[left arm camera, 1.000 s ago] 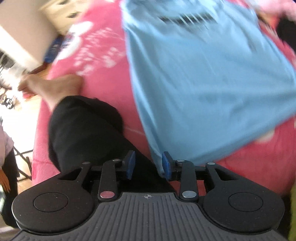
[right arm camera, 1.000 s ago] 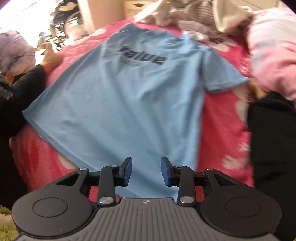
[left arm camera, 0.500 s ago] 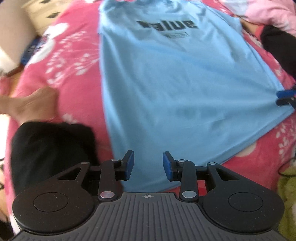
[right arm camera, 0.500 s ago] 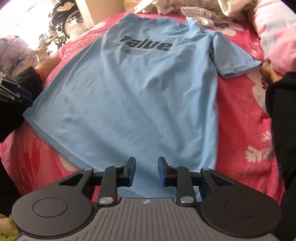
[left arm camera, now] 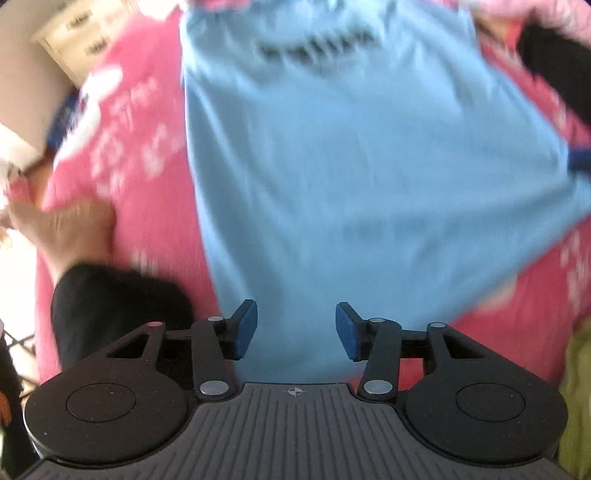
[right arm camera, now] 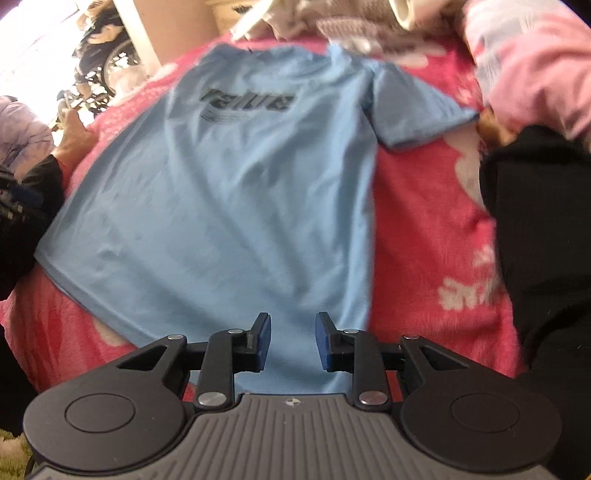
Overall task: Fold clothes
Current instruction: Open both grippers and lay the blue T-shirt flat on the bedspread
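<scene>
- The left tool points down over the bottom hem of a light blue T-shirt. Its jaws are opening. The shirt cloth shows in the gap, but the blue pads do not press on it.
- The right tool points down over the other bottom corner of the T-shirt. Its jaws stand a little apart, with blue cloth showing between them. Its pads do not squeeze the cloth.
- The T-shirt lies spread flat on a bed with a pink blanket that has white flowers on it.
- In the right view, a dark word is printed near the top of the shirt. One short sleeve sticks out to the right.
- A person's black trouser leg and bare foot rest on the blanket, just left of the shirt in the left view.
- More black cloth sits at the right of the right view.
- Far back, a pile of other clothes lies past the shirt's collar.
- A pale pink cloth lies at the far right.
- The left view is blurry.
</scene>
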The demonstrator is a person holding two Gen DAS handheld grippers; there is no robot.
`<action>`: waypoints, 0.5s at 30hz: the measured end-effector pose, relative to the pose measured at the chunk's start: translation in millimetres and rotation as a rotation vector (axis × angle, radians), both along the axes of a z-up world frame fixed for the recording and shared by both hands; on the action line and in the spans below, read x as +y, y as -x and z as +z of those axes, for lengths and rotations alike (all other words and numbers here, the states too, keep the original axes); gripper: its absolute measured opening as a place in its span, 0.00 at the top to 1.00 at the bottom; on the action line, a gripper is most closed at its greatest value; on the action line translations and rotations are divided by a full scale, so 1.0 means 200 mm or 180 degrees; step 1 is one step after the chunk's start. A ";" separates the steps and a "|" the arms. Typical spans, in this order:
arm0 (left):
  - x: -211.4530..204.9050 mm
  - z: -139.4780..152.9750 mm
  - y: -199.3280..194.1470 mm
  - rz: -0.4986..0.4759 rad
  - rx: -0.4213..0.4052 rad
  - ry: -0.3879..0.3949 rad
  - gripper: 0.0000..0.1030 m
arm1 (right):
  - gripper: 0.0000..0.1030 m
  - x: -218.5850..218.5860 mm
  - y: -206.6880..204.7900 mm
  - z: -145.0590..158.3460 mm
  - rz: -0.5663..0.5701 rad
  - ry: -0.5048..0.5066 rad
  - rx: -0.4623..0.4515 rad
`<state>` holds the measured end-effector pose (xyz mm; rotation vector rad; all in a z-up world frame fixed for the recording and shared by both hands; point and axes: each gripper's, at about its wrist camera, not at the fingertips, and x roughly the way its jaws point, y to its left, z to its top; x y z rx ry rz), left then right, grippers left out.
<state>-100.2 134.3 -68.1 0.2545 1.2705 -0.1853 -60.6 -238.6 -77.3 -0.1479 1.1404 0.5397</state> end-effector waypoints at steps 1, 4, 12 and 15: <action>-0.02 -0.02 -0.03 0.0035 -0.0083 0.0035 0.54 | 0.72 0.00 -0.01 -0.03 -0.0017 0.0062 0.0114; -0.08 -0.10 -0.09 0.0051 -0.0223 0.0208 0.54 | 0.72 -0.04 -0.01 -0.12 -0.0116 0.0214 0.0573; -0.09 -0.17 -0.23 0.0147 -0.0467 0.0494 0.54 | 0.73 -0.06 -0.11 0.04 -0.0182 0.0182 0.0541; -0.10 -0.13 -0.27 0.0184 -0.0698 0.0623 0.54 | 0.68 -0.01 -0.28 0.14 -0.0297 0.0065 0.0134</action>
